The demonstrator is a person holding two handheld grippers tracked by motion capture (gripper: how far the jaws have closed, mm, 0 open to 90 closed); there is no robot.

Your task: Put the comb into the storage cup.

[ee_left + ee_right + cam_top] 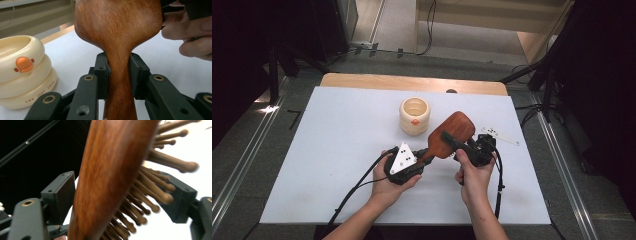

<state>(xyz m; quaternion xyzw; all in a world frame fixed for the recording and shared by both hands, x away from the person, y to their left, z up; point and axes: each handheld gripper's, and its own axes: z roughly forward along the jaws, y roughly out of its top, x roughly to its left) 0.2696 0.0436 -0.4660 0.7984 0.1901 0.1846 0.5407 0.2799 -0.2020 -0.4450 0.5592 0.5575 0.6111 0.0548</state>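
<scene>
A brown wooden hairbrush is held above the middle of the white table. My left gripper is shut on its handle; in the left gripper view both pads clamp the narrow neck of the hairbrush. My right gripper comes in from the right and straddles the brush head. In the right gripper view the hairbrush stands between the jaws, its smooth back towards the left pad and its bristles towards the right pad. A thin gap remains at the back, so the right gripper is open.
A cream ringed cup with an orange duck beak stands just behind the brush, close to the left jaw in the left gripper view. A small white metal strip lies to the right. The white table top has free room at the left and front.
</scene>
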